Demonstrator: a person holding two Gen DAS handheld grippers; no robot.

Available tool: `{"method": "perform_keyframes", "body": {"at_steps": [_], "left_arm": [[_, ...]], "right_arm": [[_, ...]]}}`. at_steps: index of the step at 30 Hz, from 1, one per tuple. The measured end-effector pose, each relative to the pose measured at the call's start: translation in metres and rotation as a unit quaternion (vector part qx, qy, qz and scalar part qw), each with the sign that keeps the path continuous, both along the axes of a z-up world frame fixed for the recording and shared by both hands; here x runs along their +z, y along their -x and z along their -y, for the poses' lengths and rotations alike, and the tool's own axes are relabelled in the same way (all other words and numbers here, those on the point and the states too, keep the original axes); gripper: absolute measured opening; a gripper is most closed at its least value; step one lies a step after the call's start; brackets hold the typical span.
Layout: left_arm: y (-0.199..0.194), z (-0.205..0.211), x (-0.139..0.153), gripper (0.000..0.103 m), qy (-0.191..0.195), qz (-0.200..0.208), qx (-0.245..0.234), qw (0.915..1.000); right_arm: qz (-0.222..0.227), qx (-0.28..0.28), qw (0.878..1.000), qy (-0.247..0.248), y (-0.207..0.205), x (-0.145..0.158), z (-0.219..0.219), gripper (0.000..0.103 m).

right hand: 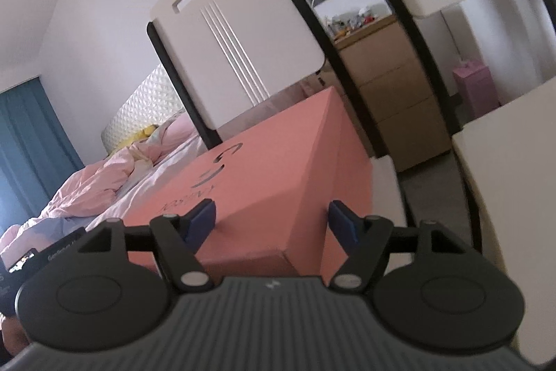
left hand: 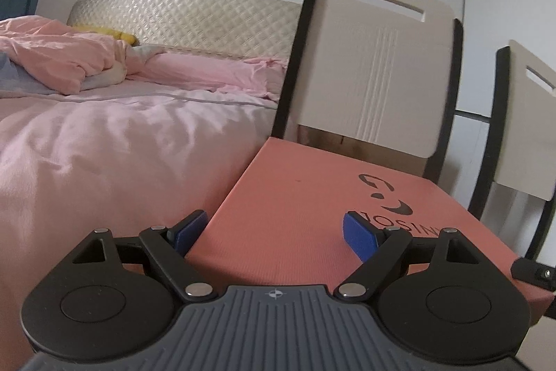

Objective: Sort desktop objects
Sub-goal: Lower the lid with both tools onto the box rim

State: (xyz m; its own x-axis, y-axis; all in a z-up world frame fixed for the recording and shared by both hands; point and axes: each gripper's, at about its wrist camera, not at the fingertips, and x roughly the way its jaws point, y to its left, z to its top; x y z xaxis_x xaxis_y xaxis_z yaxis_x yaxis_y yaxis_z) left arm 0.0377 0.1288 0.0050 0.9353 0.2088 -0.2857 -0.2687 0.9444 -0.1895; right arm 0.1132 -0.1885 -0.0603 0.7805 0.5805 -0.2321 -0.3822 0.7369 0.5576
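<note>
Item: pink box [left hand: 295, 214] | Step: I am carrying it, left claw [left hand: 274, 232] and right claw [right hand: 272, 219] each clamping a corner | Next: needing level, matched travel.

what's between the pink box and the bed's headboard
In the right wrist view, a white chair back with a black frame stands between the pink box and the quilted headboard.

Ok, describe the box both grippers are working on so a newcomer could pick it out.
Beside the bed with pink bedding, in front of a white chair back, stands the salmon-pink box. It alone carries a black logo and lettering on its lid.
</note>
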Motion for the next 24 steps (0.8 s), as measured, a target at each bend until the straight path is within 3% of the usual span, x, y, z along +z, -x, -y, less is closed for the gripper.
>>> {"method": "perform_keyframes", "body": {"at_steps": [7, 8, 12, 18, 24], "left_arm": [[-0.01, -0.002, 0.0, 0.086, -0.013, -0.016, 0.016, 0.9997], [-0.01, -0.002, -0.001, 0.086, -0.015, -0.015, 0.016, 0.9997], [-0.01, -0.002, -0.002, 0.086, -0.018, -0.016, 0.014, 0.9996], [-0.01, -0.005, -0.007, 0.087, -0.005, -0.032, 0.009, 0.9994], [-0.013, -0.001, -0.012, 0.087, -0.019, -0.052, 0.007, 0.9985]], "right_arm": [[0.018, 0.003, 1.0, -0.003, 0.0, 0.004, -0.004, 0.071], [0.026, 0.002, 1.0, 0.004, 0.001, 0.005, -0.004, 0.066], [0.047, 0.002, 0.999, 0.025, 0.001, 0.009, -0.007, 0.063], [0.031, -0.005, 0.999, 0.021, -0.004, 0.005, -0.005, 0.06], [0.012, -0.007, 0.999, 0.029, -0.004, -0.001, -0.007, 0.06]]}}
